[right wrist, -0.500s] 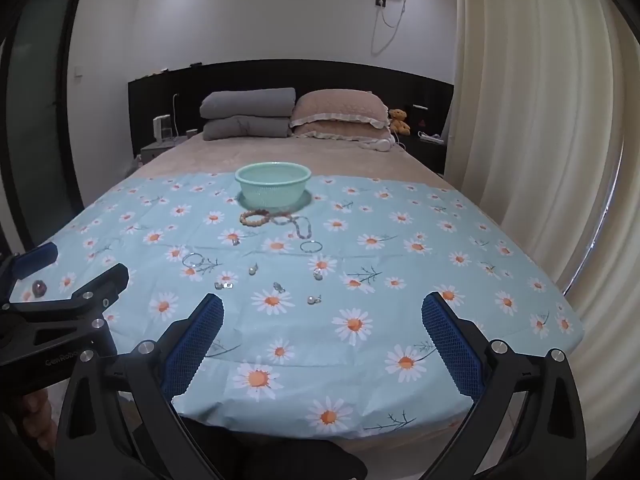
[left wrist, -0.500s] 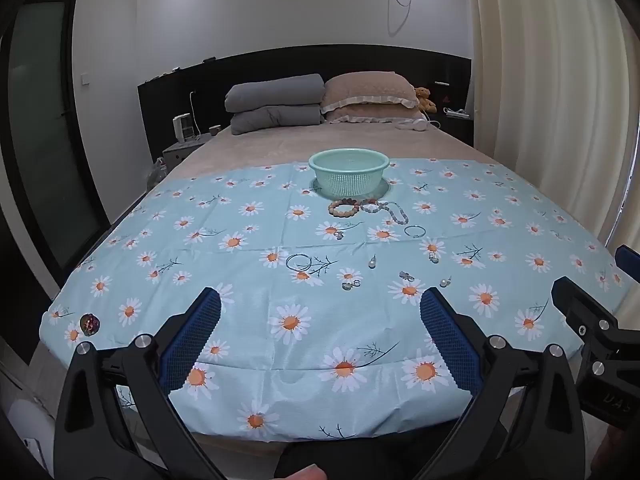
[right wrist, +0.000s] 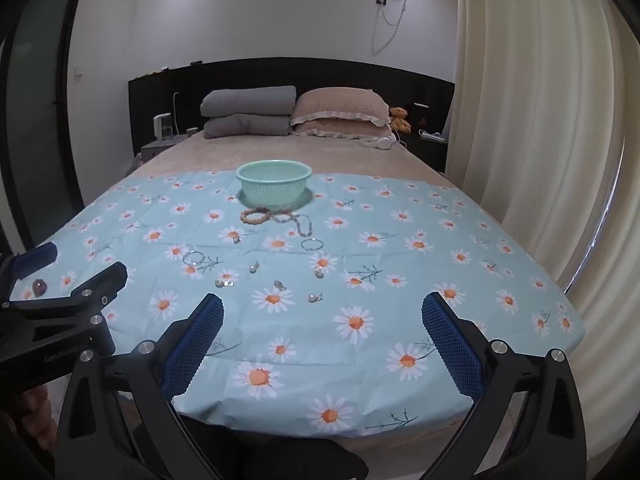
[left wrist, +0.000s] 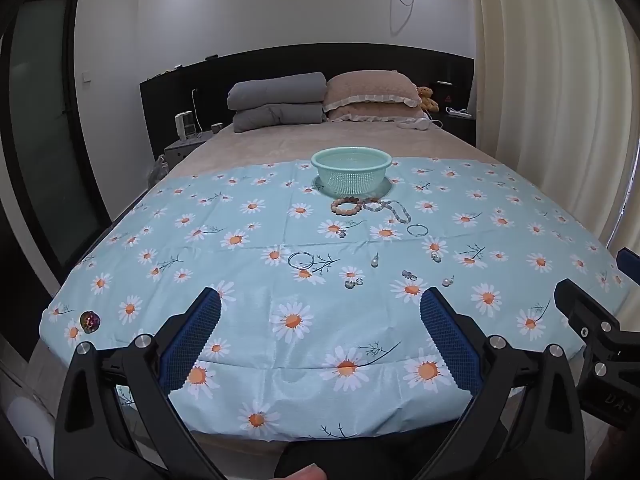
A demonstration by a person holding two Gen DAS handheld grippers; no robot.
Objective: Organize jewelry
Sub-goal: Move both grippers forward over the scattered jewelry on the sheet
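Note:
A mint green basket (left wrist: 351, 172) (right wrist: 273, 185) stands mid-bed on the daisy cloth (left wrist: 280, 312). In front of it lie a wooden bead bracelet (left wrist: 347, 206) (right wrist: 257, 215), a pale bead necklace (left wrist: 390, 208), thin bangles (left wrist: 301, 260) (left wrist: 417, 230), and several small earrings and pendants (left wrist: 374, 260) (right wrist: 315, 297). A dark brooch (left wrist: 89, 320) (right wrist: 39, 287) lies at the cloth's near left corner. My left gripper (left wrist: 320, 312) and right gripper (right wrist: 322, 314) are both open and empty, hovering over the near edge of the bed.
Grey folded quilts (left wrist: 278, 102), a tan pillow (left wrist: 372, 94) and a teddy bear (left wrist: 427, 98) sit at the headboard. Curtains (right wrist: 540, 140) hang on the right. A nightstand with a small appliance (left wrist: 185, 126) is at the left.

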